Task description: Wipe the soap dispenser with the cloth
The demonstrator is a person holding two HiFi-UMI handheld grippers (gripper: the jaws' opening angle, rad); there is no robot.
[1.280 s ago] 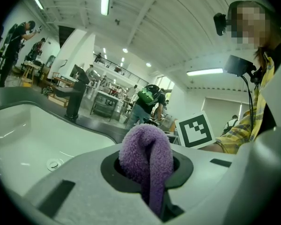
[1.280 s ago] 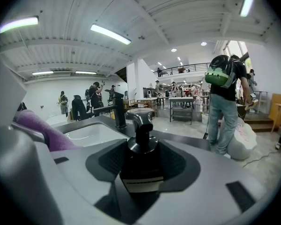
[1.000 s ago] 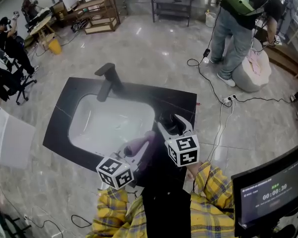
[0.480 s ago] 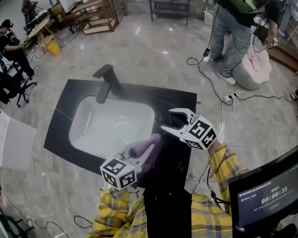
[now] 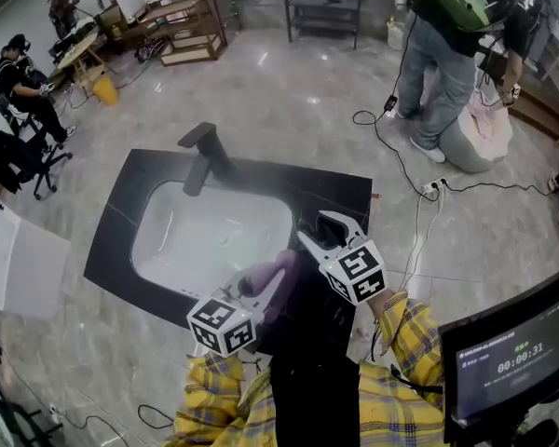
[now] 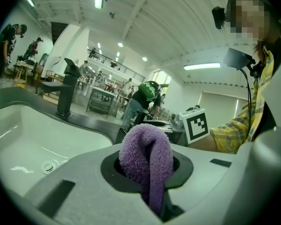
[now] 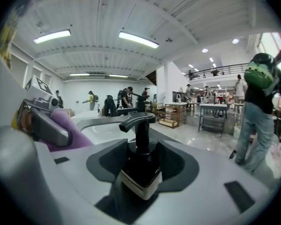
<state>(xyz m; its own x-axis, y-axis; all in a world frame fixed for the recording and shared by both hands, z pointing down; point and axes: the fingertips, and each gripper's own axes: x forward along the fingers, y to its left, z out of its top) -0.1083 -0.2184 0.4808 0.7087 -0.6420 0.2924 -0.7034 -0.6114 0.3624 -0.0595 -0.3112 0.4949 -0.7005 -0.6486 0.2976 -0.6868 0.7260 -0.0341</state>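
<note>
A black soap dispenser (image 7: 139, 165) with a pump head stands between my right gripper's (image 7: 140, 175) jaws, whose dark pads lie against its sides; these jaws have just been closing. From the head view the right gripper (image 5: 322, 230) straddles the dispenser (image 5: 315, 225) on the black counter to the right of the basin. My left gripper (image 6: 150, 175) is shut on a folded purple cloth (image 6: 147, 156) that sticks up between its jaws. The cloth (image 5: 266, 274) hangs just left of the dispenser, apart from it.
A white sink basin (image 5: 205, 236) is set in a black counter (image 5: 116, 217) with a black faucet (image 5: 201, 149) at its far edge. A monitor (image 5: 508, 361) stands at lower right. Cables (image 5: 401, 170) trail on the floor, and a person (image 5: 447, 54) stands beyond.
My right gripper has rolled, its marker cube swinging from the right back toward me, while its fingers stay around the dispenser. The left gripper and cloth have kept still.
</note>
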